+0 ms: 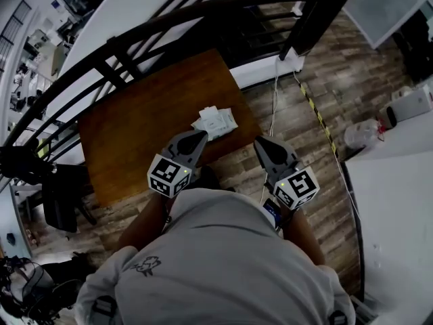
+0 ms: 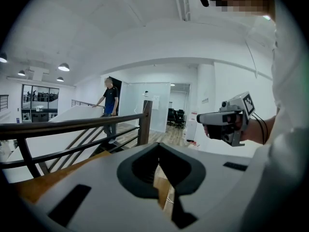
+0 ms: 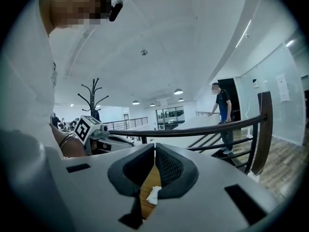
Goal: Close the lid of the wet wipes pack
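Left gripper (image 1: 199, 139) and right gripper (image 1: 261, 144) are held near the person's torso, aimed toward the wet wipes pack (image 1: 216, 122) on the wooden table (image 1: 145, 124). Both jaws are clenched and empty.

One white wet wipes pack (image 1: 215, 122); one brown wooden table (image 1: 135, 134); two grey handheld grippers, left gripper (image 1: 201, 136) and right gripper (image 1: 260, 143); one dark curved railing (image 1: 169, 20); one distant standing person (image 2: 110, 105).

Wet wipes pack (image 1: 215, 122) on the table (image 1: 135, 134).
Left gripper (image 1: 200, 136) just before it, right gripper (image 1: 260, 143) to its right; railing (image 1: 169, 19) behind.
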